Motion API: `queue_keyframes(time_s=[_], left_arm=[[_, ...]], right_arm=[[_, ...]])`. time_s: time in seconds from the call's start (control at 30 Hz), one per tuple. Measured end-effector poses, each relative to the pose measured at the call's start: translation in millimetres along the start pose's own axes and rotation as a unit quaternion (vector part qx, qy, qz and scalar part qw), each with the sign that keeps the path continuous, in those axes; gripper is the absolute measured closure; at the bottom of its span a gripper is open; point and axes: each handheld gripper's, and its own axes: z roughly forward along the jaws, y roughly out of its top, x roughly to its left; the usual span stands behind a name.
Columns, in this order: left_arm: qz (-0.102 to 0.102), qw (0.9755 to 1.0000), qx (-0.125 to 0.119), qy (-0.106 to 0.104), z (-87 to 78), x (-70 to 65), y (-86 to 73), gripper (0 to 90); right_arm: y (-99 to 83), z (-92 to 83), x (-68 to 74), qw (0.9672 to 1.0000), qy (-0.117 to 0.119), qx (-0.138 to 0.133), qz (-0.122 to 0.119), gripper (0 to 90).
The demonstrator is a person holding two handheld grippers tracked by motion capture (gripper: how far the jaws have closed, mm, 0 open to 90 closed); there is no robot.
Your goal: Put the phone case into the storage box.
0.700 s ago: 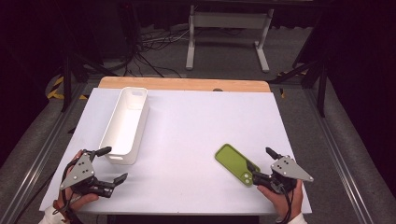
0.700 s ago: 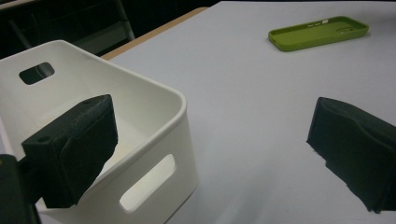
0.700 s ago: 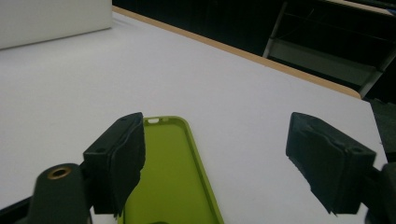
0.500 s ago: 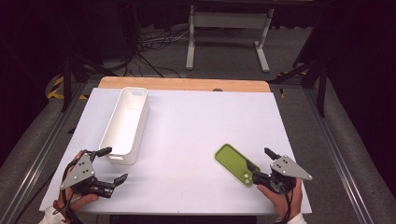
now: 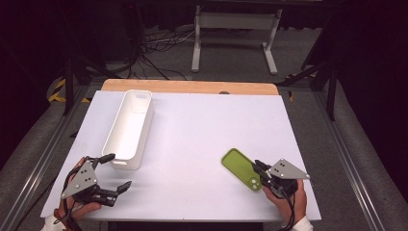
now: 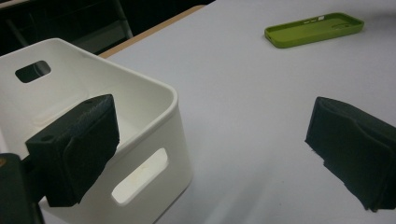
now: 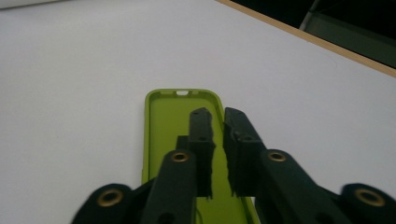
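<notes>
White table; green phone case, open side up.

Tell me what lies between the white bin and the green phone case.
Nothing: in the high view, only bare white table separates the white bin from the green phone case.

White bin lay lengthwise on left half of white table, handle slots in end walls. Wooden strip ran along far edge. Metal stand and cables on floor beyond.
</notes>
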Motion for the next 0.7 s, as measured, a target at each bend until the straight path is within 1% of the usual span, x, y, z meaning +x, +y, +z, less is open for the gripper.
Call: queue_keyframes(time_s=[0.03, 0.07, 0.13, 0.2, 0.23, 0.27, 0.3, 0.37, 0.4, 0.43, 0.47, 0.5, 0.53, 0.6, 0.63, 0.67, 0.7], left_arm=[[0.003, 1.0000, 0.000, 0.002, -0.3, 0.1, -0.1, 3.3], [0.003, 1.0000, 0.000, 0.002, -0.3, 0.1, -0.1, 3.3], [-0.002, 1.0000, -0.001, 0.001, -0.6, -0.3, -0.1, 3.4], [-0.003, 1.0000, 0.000, 0.001, -0.4, -0.8, -0.2, 3.3], [-0.005, 1.0000, 0.000, -0.001, -0.2, -1.1, -0.3, 3.4], [-0.003, 1.0000, 0.001, -0.002, 0.3, -1.2, -0.3, 3.3], [-0.002, 1.0000, 0.004, -0.003, 0.3, -1.2, 0.0, 3.3], [-0.001, 1.0000, 0.000, -0.003, 1.3, -1.6, 0.5, 3.4], [-0.002, 1.0000, 0.000, -0.004, 1.4, -1.9, 0.8, 3.4], [-0.001, 1.0000, 0.000, -0.004, 1.7, -2.1, 0.9, 3.4], [0.001, 1.0000, 0.003, -0.005, 2.3, -2.2, 0.9, 3.4], [-0.002, 1.0000, 0.002, -0.005, 2.9, -2.4, 0.6, 3.4], [-0.001, 1.0000, 0.005, -0.008, 3.2, -1.9, 0.6, 3.4], [0.000, 0.9999, 0.007, -0.009, 3.4, -1.5, 0.2, 3.4], [0.000, 0.9999, 0.007, -0.009, 3.4, -1.5, 0.2, 3.4], [-0.001, 1.0000, 0.005, -0.008, 3.6, -1.8, 0.0, 3.4], [-0.001, 1.0000, 0.005, -0.008, 3.6, -1.8, 0.0, 3.5]], right_arm=[[1.0, 0.8, 0.4, 1.0000, 0.003, 0.001, -0.003, 89.3], [1.0, 0.8, 0.4, 1.0000, 0.003, 0.001, -0.003, 89.3], [2.7, 1.2, 0.5, 0.9998, 0.017, 0.006, -0.005, 90.0], [4.1, 0.3, 2.5, 0.9992, 0.036, 0.016, -0.003, 90.0], [4.7, -0.5, 3.4, 0.9987, 0.049, 0.016, -0.004, 90.0], [5.1, -1.3, 4.7, 0.9983, 0.056, 0.016, -0.004, 90.0], [6.1, -1.7, 7.1, 0.9976, 0.066, 0.019, -0.008, 90.0], [6.9, -0.4, 11.4, 0.9965, 0.080, 0.021, -0.017, 90.0], [7.0, 1.7, 14.9, 0.9952, 0.091, 0.028, -0.023, 90.0], [6.7, 3.4, 17.1, 0.9945, 0.095, 0.033, -0.029, 90.0], [5.6, 6.0, 20.9, 0.9929, 0.105, 0.042, -0.035, 90.0], [3.9, 8.5, 24.8, 0.9909, 0.117, 0.053, -0.042, 90.0], [2.7, 10.0, 27.1, 0.9898, 0.121, 0.059, -0.048, 90.0], [-0.4, 12.4, 32.1, 0.9863, 0.133, 0.076, -0.062, 90.0], [-0.4, 12.4, 32.1, 0.9863, 0.133, 0.076, -0.062, 90.0], [-3.3, 13.1, 34.7, 0.9840, 0.139, 0.088, -0.068, 90.0], [-3.3, 13.1, 34.7, 0.9840, 0.139, 0.088, -0.068, 90.0]])
